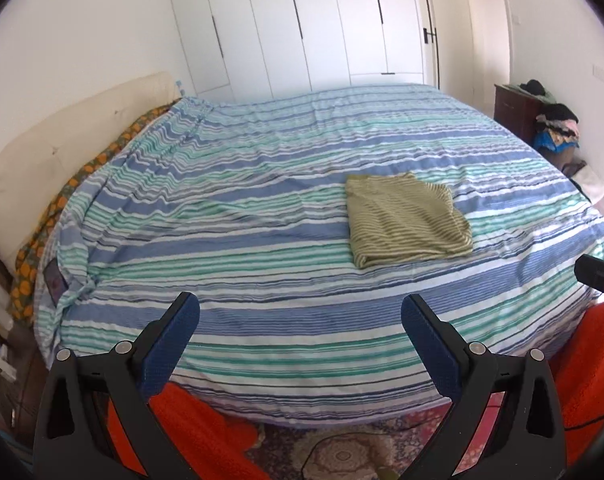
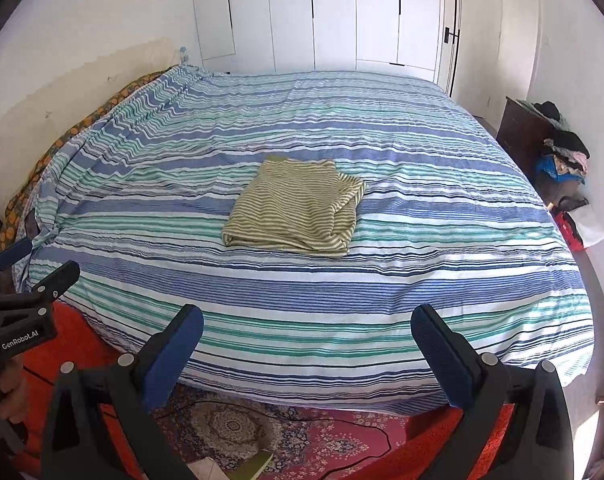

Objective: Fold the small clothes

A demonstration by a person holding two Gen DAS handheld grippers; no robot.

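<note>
A folded olive-green and white striped garment (image 1: 406,220) (image 2: 295,210) lies flat on the striped bedcover (image 1: 261,200) (image 2: 422,220), right of the middle in the left wrist view. My left gripper (image 1: 299,316) is open and empty, held back over the bed's near edge, well short of the garment. My right gripper (image 2: 306,326) is also open and empty, at the near edge too. The left gripper's body (image 2: 21,300) shows at the left of the right wrist view, and part of the right gripper (image 1: 600,272) shows at the right edge of the left wrist view.
A cream headboard (image 1: 41,160) runs along the left. White wardrobe doors (image 1: 302,24) stand behind the bed. A dark cabinet with piled clothes (image 2: 562,152) sits at the right. Red patterned rug (image 2: 261,432) and orange cloth (image 1: 197,432) lie below the bed's edge.
</note>
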